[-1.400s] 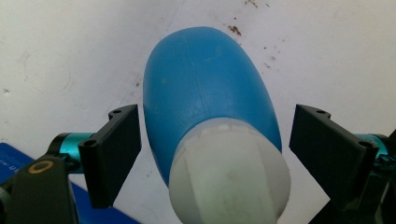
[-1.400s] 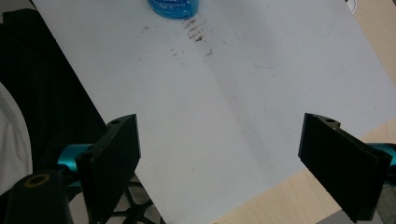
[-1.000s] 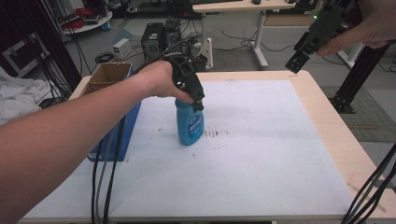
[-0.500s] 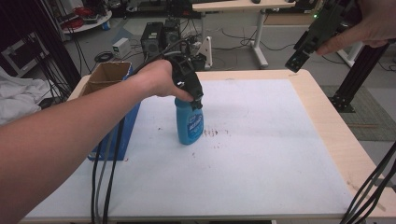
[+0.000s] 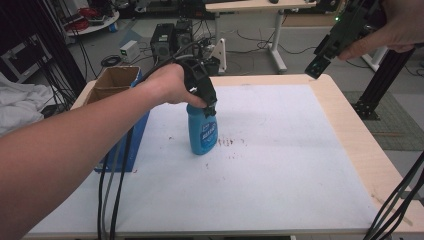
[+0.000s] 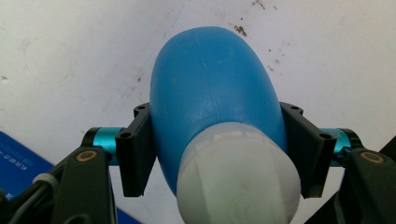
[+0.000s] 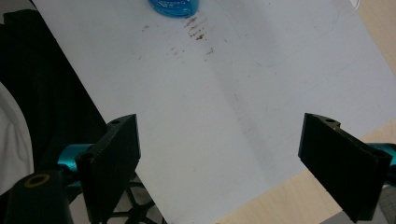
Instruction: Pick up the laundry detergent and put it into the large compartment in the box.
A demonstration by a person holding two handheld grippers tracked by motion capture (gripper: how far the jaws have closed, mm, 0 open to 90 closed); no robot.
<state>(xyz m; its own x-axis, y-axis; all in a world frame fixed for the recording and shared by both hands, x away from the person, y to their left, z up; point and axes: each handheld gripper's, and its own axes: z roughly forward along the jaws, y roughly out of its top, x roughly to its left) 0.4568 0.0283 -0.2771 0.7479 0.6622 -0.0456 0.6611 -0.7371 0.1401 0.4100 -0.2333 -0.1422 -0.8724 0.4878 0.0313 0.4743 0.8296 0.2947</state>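
Note:
A blue plastic bottle (image 5: 202, 132) with a whitish cap stands upright on the white mat, left of centre. My left gripper (image 5: 210, 108) comes down on it from above. In the left gripper view the bottle (image 6: 210, 98) sits between the two black fingers (image 6: 136, 149), and both pads press on its shoulder just below the cap. These jaws have just been closing with the bottle between them. My right gripper (image 5: 318, 67) hangs high over the table's far right corner, open with nothing in it. In its own view the right gripper (image 7: 233, 163) looks down at the mat, with the bottle (image 7: 173, 7) at the top edge.
A cardboard box (image 5: 117, 80) with a blue side panel (image 5: 136, 142) stands at the table's left edge. Black cables (image 5: 112, 190) trail along my left forearm. Brown specks (image 5: 230, 142) mark the white mat (image 5: 290, 170) beside the bottle. A bare wooden border (image 5: 352, 132) runs down the right side.
The left gripper's jaws have drawn in onto the bottle's top. Both hands and the bottle stay where they were.

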